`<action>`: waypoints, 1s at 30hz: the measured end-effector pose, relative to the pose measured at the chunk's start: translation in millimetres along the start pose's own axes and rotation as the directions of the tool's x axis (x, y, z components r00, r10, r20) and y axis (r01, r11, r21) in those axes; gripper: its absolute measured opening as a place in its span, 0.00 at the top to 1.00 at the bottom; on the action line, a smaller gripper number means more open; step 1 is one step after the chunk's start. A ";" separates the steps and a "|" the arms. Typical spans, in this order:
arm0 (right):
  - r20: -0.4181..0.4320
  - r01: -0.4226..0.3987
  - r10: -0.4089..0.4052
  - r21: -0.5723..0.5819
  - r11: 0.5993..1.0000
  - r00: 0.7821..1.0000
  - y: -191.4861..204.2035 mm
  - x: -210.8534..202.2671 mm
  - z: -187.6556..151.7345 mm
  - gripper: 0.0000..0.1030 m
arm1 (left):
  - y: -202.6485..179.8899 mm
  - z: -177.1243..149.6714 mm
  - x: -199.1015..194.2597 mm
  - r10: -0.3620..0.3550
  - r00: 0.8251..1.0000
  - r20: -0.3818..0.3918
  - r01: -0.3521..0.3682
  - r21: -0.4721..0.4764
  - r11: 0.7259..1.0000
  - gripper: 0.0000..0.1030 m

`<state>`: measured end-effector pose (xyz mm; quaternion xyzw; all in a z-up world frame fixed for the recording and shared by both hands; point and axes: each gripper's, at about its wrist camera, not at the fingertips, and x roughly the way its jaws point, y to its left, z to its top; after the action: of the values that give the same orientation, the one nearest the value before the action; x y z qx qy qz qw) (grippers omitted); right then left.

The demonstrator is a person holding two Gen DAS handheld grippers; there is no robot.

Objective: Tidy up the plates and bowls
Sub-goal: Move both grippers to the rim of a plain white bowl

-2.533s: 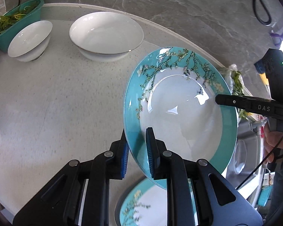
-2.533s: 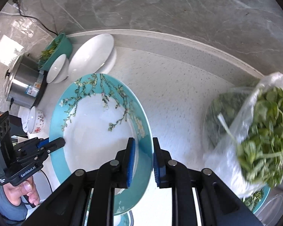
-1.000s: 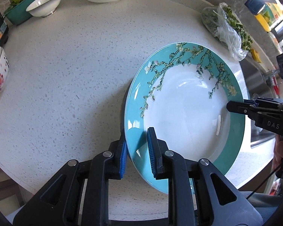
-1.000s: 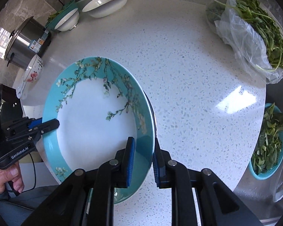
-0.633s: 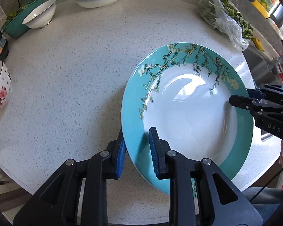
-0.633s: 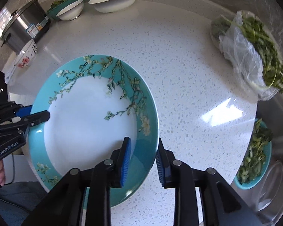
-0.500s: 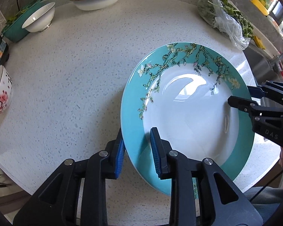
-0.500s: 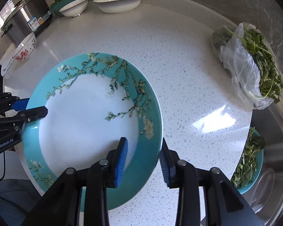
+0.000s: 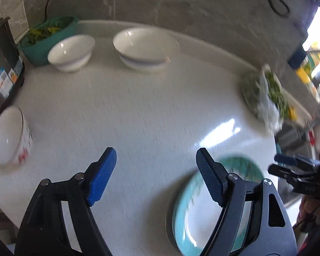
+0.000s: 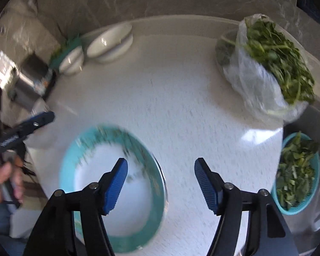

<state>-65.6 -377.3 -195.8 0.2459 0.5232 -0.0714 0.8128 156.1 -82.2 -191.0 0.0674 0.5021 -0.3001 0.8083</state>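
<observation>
both hand-held grippers, left (image 9: pixel 155 160) and right (image 10: pixel 161 171), have just opened wide, empty above the teal plate (image 10: pixel 91 145).

Your left gripper (image 9: pixel 155 164) has just been opening; its blue-padded jaws stand wide apart with nothing between them, and it points steeply downward. Your right gripper (image 10: pixel 160 173) has likewise just been opening, jaws spread and empty, also angled steeply down. In the left wrist view the right gripper's black fingers show at the far right edge, with part of your right hand (image 9: pixel 309 209) below them. In the right wrist view your left hand (image 10: pixel 4 178) grips its handle at the left edge.
</observation>
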 end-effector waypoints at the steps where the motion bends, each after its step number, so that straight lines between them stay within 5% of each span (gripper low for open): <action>1: 0.015 -0.042 0.041 0.018 0.999 0.999 -0.4 -3.6 20.6 0.30 | 5.4 18.7 2.4 0.003 1.000 0.023 -0.003 -0.013 1.000 0.26; 7: 0.108 -0.212 0.203 0.086 0.973 0.973 10.4 4.5 139.6 0.25 | 54.2 118.5 49.3 0.058 0.998 0.037 -0.053 -0.114 0.992 0.20; 15: 0.060 -0.208 0.202 0.121 0.971 0.978 34.3 97.1 246.7 0.26 | 88.7 175.7 121.2 0.058 0.997 -0.044 -0.066 -0.210 0.976 0.21; 22: -0.039 -0.188 0.196 0.153 0.970 0.980 29.1 159.1 257.7 0.27 | 85.1 193.0 152.8 0.043 0.997 -0.064 -0.053 -0.166 0.985 0.22; 30: -0.034 -0.212 0.220 0.172 0.962 0.975 30.1 182.8 272.7 0.32 | 89.1 214.9 187.1 0.021 0.994 -0.106 -0.037 -0.152 0.988 0.56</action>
<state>248.9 -454.7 -257.5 0.3707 0.5066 -0.0196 0.7782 430.1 -176.3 -263.0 0.0278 0.5640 -0.2447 0.7882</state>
